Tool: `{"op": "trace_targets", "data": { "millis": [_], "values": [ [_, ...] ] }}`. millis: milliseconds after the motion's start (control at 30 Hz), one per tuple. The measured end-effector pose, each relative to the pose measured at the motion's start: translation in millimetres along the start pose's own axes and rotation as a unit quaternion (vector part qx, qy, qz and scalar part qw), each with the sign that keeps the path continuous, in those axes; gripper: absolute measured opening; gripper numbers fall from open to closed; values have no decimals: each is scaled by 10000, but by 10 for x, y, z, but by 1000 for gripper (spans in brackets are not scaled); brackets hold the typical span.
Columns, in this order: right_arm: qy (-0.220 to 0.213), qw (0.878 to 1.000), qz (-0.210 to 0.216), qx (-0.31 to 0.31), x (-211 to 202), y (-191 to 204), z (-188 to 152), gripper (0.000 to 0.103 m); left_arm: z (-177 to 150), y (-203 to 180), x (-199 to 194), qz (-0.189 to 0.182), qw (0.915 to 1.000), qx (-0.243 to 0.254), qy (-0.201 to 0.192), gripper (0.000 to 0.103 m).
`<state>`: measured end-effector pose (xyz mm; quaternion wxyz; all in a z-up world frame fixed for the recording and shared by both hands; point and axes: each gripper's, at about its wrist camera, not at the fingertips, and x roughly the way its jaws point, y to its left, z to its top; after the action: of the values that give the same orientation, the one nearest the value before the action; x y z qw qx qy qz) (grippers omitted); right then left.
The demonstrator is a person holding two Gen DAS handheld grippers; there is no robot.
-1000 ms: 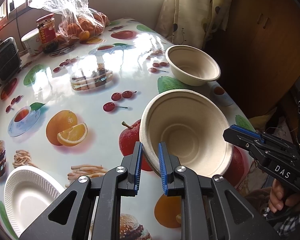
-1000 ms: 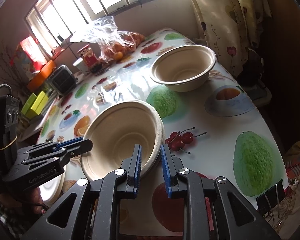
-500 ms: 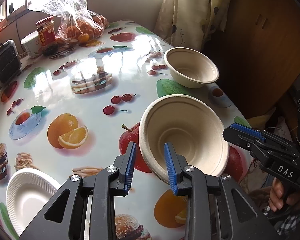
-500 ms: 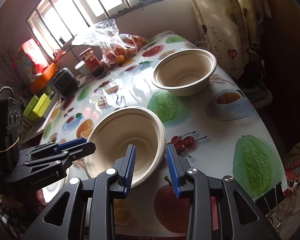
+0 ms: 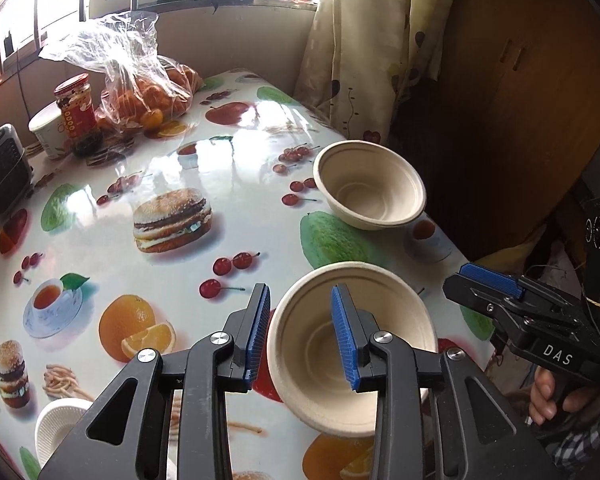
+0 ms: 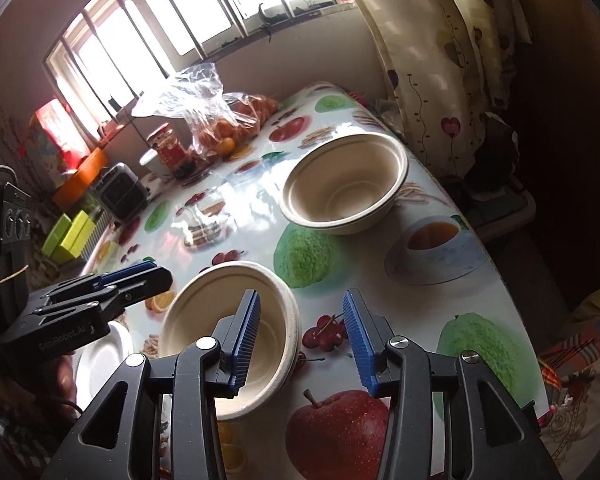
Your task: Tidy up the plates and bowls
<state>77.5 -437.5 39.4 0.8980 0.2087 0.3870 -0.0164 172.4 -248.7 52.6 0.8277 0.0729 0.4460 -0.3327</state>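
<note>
a barred window lights a table (image 5: 260,184) covered in a glossy oilcloth printed with fruit, burgers and teacups; a patterned curtain (image 5: 364,40) hangs at the far corner and dark wooden furniture stands past the table's right edge.

near bowl (image 5: 312,356): beige pulp-fibre, upright on the oilcloth at the near right of the table. in the right wrist view (image 6: 204,320) its rim looks doubled, but i cannot tell whether it is more than one bowl.

far bowl (image 5: 370,184): same type, upright, further along the same side toward the curtain, well apart from the near bowl.

white paper plate (image 5: 58,426): at the near left edge, partly cut off by the frame.

left gripper (image 5: 300,330): jaws part open, blue pads straddling the left rim of the near bowl, one outside and one over the inside. the pads are clear of the rim; nothing is gripped.

right gripper (image 6: 302,336): jaws opening, straddling the right rim of the same bowl. left pad over the inside, right pad over the printed cherries; no pad presses on the rim.

each gripper appears at the edge of the other's view, held in a hand (image 5: 548,398) with a checked sleeve.

far left end of table: clear plastic bag of oranges (image 5: 148,92), red-labelled jar (image 5: 76,112), white tub (image 5: 46,132), small dark grilled appliance (image 5: 0,172).
</note>
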Motion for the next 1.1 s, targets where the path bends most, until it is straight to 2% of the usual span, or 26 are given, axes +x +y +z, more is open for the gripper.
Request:
{"op": "trace_targets", "data": {
  "millis": [267, 500, 600, 833, 1100],
  "values": [
    [-210, 9994, -216, 152, -19, -244, 281, 43, 418, -34, 112, -121, 9998, 82, -158, 33],
    [-232, 9987, -347, 277, 65, -443, 445, 43, 672, -70, 348, -261, 9996, 46, -107, 33],
    [-205, 9987, -380, 280, 127, -487, 492, 43, 770, -102, 459, -379, 9992, 82, -27, 33],
    [-138, 9987, -373, 317, 287, -550, 589, 43, 975, -121, 693, -362, 9992, 148, 59, 33],
    [-6, 9985, -376, 397, 491, -603, 641, 43, 1039, -132, 1003, -392, 9984, 141, 378, 33]
  ]
}}
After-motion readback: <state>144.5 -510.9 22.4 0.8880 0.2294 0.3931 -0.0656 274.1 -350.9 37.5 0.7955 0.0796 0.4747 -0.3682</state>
